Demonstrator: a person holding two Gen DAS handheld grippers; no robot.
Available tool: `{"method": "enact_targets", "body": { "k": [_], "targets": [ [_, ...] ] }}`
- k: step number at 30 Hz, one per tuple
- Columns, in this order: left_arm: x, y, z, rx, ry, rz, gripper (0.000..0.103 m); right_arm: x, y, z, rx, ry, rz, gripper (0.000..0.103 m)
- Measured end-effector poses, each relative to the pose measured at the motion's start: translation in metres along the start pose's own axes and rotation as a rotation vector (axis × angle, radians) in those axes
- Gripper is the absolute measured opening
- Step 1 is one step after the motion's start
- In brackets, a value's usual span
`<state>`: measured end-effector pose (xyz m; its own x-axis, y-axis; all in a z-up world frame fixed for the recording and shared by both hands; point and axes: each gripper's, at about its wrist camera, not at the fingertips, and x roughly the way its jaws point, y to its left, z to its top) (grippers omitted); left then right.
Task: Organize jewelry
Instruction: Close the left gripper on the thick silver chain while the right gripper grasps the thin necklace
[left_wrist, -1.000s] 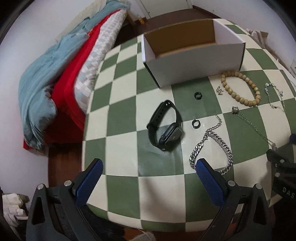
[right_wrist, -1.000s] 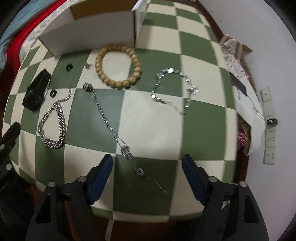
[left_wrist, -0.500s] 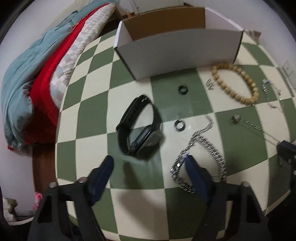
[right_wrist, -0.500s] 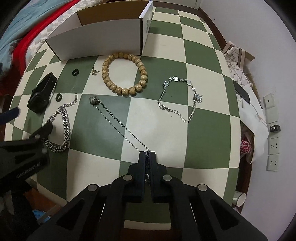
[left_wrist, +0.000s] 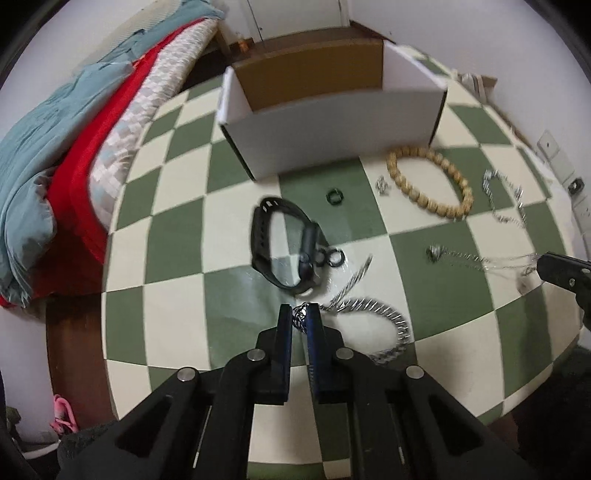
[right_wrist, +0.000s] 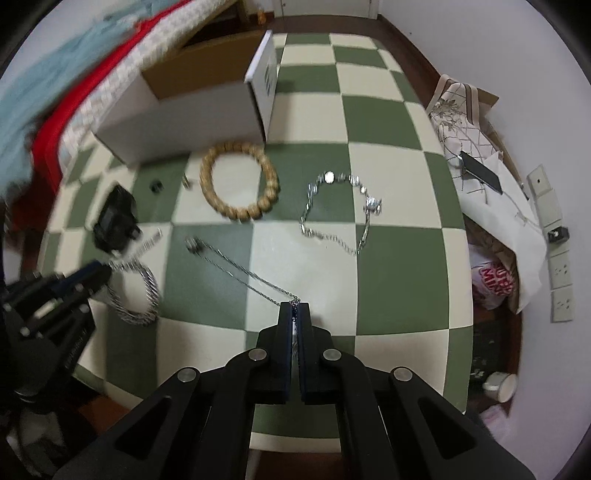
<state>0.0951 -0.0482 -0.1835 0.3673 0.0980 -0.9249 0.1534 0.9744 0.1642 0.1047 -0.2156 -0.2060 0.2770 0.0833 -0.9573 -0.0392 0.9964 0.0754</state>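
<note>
While the left gripper (left_wrist: 300, 314) pinches the thick chain (left_wrist: 388, 317), the right gripper's (right_wrist: 294, 308) jaws clamp the thin necklace (right_wrist: 236, 271).

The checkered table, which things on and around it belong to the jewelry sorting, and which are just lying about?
Job:
white cardboard box
chunky silver curb chain
thin silver necklace
wooden bead bracelet
silver link bracelet

Lying about:
red and blue bedding
black phone

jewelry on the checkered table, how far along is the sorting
Done: nothing yet; the visible part of the white cardboard box shows no jewelry. In hand: the left hand-held gripper is shut on the chunky silver curb chain, the right hand-held gripper on the thin silver necklace. Left on the table: black smartwatch, wooden bead bracelet, silver link bracelet, two dark rings and a small silver piece.
</note>
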Motion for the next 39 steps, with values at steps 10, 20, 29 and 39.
{"method": "enact_targets", "body": {
  "k": [10,20,29,39],
  "targets": [
    [-0.045,0.025,0.018,-0.053,-0.111,-0.040,0.000,-0.050,0.001,0.021,0.049,-0.097,0.104,0.000],
    [-0.009,0.053,0.010,-0.225,0.002,-0.238,0.015,-0.077,-0.001,0.030,0.076,-0.139,0.133,0.000],
    [0.041,0.040,-0.005,-0.264,0.080,-0.200,0.049,-0.052,-0.002,0.015,0.091,-0.091,0.114,0.000],
    [0.030,-0.006,-0.005,-0.060,-0.002,-0.134,0.011,-0.031,0.002,0.002,0.107,-0.058,0.103,0.000]
  ]
}}
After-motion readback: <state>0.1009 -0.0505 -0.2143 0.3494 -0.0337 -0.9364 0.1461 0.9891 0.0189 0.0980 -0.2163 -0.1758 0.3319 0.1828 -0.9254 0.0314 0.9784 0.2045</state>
